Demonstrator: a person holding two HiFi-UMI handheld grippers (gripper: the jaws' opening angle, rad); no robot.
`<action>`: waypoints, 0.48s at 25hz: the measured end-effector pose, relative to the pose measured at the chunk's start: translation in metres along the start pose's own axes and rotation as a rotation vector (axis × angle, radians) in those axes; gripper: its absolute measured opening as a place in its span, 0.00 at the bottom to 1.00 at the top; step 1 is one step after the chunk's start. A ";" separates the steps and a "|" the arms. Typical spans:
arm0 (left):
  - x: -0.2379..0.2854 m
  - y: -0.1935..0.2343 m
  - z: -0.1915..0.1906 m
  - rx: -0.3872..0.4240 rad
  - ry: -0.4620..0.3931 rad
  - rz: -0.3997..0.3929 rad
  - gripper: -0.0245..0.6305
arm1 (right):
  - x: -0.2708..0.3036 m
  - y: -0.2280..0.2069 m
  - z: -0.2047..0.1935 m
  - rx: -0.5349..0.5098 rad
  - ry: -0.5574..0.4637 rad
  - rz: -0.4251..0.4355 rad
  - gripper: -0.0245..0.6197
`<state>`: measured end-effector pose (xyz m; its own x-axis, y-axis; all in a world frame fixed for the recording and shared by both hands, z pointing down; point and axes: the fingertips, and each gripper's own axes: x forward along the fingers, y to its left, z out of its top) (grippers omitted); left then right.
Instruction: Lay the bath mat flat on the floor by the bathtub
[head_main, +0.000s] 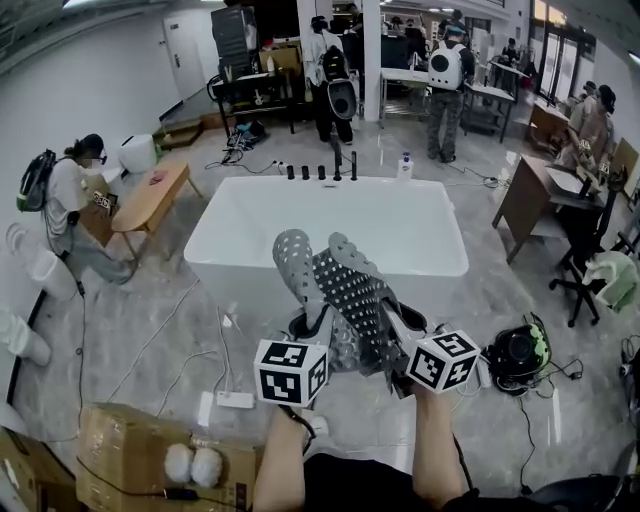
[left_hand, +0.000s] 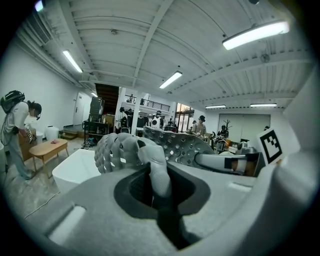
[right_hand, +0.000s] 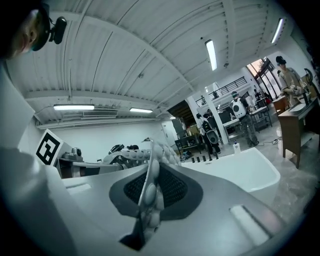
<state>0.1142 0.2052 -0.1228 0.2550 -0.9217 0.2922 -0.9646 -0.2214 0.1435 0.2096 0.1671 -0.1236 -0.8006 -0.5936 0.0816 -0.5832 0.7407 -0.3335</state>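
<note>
The grey perforated bath mat (head_main: 335, 295) hangs crumpled in the air between both grippers, in front of the white bathtub (head_main: 330, 225). My left gripper (head_main: 318, 328) is shut on one edge of it, and a fold of the mat (left_hand: 156, 172) shows pinched between its jaws. My right gripper (head_main: 395, 335) is shut on the other edge, where a thin studded strip of the mat (right_hand: 149, 182) runs between its jaws. The mat's free end sticks up and away toward the tub (left_hand: 75, 167). Both grippers are held close together above the marble floor.
A cardboard box (head_main: 150, 455) sits at the lower left, with a white power strip (head_main: 235, 400) and cables beside it. A black device (head_main: 515, 352) lies on the floor to the right. A wooden bench (head_main: 150, 195) and a crouching person (head_main: 65, 200) are at the left, a desk (head_main: 530, 195) at the right.
</note>
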 end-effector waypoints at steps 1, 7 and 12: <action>0.006 0.013 0.001 -0.005 0.009 0.003 0.09 | 0.015 0.001 -0.002 0.003 0.014 0.005 0.07; 0.038 0.078 0.014 0.018 0.019 0.021 0.09 | 0.097 0.002 0.001 0.003 0.066 0.015 0.07; 0.055 0.132 0.012 0.003 0.035 0.002 0.09 | 0.156 0.010 -0.009 -0.011 0.086 -0.006 0.07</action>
<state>0.0005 0.1218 -0.0990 0.2551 -0.9104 0.3258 -0.9653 -0.2203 0.1404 0.0777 0.0846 -0.1062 -0.8058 -0.5692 0.1636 -0.5889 0.7410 -0.3226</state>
